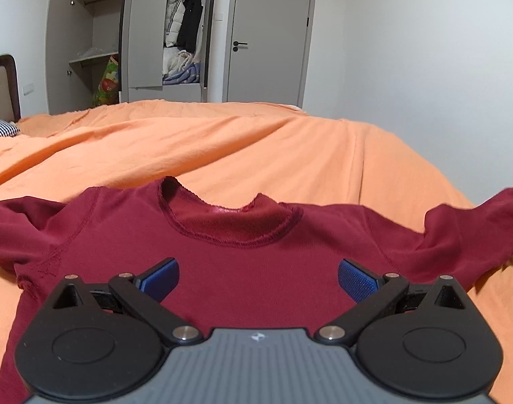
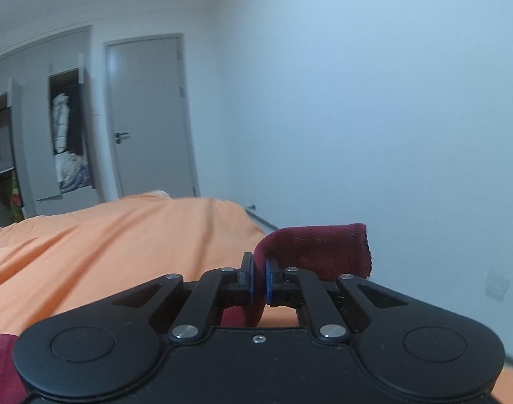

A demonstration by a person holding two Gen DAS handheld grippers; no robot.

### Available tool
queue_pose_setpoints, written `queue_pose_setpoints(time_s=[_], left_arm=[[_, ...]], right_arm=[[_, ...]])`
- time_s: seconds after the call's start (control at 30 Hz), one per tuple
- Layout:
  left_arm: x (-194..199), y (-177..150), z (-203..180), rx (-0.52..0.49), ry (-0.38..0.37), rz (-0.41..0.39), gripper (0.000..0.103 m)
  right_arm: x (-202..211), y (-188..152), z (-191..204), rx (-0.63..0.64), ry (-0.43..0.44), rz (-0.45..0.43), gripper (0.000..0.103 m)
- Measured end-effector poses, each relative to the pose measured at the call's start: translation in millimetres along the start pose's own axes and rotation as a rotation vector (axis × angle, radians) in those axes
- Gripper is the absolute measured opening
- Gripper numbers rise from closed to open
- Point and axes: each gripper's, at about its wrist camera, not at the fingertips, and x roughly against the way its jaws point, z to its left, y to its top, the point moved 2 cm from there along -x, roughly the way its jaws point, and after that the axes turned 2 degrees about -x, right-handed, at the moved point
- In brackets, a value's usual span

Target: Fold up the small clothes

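- My left hand-held gripper (image 1: 258, 277) hovers spread wide over the maroon shirt (image 1: 223, 262) lying on the orange bed (image 1: 256, 148).
- My right hand-held gripper (image 2: 259, 281) pinches its sleeve (image 2: 323, 249); the shirt's hem is cut off.

No words, numbers or brand names can be read. The left gripper's grey body (image 1: 256, 363) bears a small white emblem at twelve o'clock, perhaps a logo.

The shirt (image 1: 223, 262) lies on the bed (image 1: 256, 148) (wardrobe (image 1: 128, 33) behind).
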Motion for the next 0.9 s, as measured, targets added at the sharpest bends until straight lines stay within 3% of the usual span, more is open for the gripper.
queue_pose_setpoints(time_s=[0.2,0.33,0.5,0.6,0.73,0.9], left_arm=[[12.2,15.7,29.7,0.093,-0.064,-0.027,0.103],[24.7,21.2,55.8,0.162,-0.112,-0.064,0.103],[42.0,21.5,93.0,0.215,-0.11,-0.123,0.103],[47.3,19.0,115.5,0.251,-0.092,-0.14,0.103],[45.8,10.4,140.1,0.292,-0.072,-0.132,0.103],[35.9,-0.5,159.0,0.304,-0.096,-0.106,0.103]], right_arm=[[36.9,27.9,79.2,0.151,0.13,-0.092,0.006],[69.4,41.5,145.6,0.225,0.265,-0.141,0.006],[114.2,41.9,235.6,0.332,0.452,-0.167,0.006],[136.3,21.0,291.6,0.446,0.535,-0.165,0.006],[151.8,-37.7,357.5,0.64,0.586,-0.115,0.006],[161.4,-105.3,395.1,0.795,0.643,-0.04,0.006]])
